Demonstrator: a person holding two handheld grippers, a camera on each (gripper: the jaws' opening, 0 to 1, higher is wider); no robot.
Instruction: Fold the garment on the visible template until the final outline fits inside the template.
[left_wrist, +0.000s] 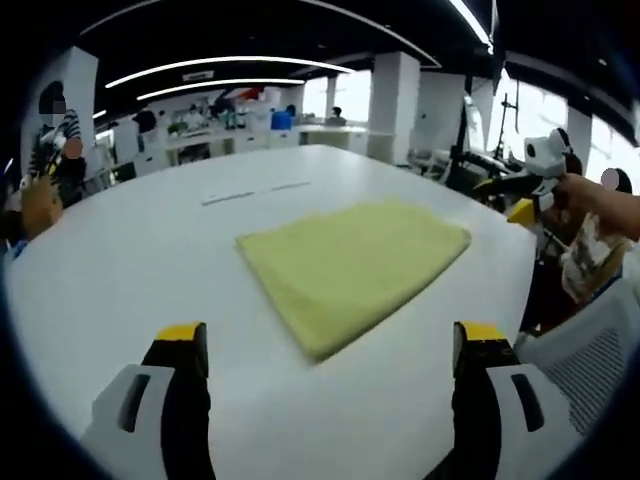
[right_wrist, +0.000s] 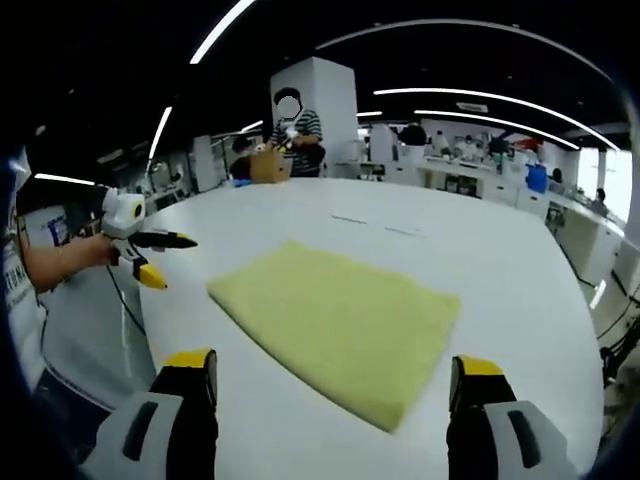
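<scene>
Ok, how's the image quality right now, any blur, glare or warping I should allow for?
Left gripper view: the yellow garment looks soft and smeared, and the table edge bows from fisheye. Right gripper view: the garment is sharper; ceiling strips glare, lighting even, shadows faint.

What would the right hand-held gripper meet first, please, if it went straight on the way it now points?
Probably the yellow cloth lying flat on the white table; the open right hand-held gripper points at its near edge, though depth is uncertain.

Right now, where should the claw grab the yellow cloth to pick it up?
Probably the corner nearest the open left claw. The yellow cloth lies flat on the white table, so come in low from the near side and pinch that thin corner, which points towards the claw.
</scene>
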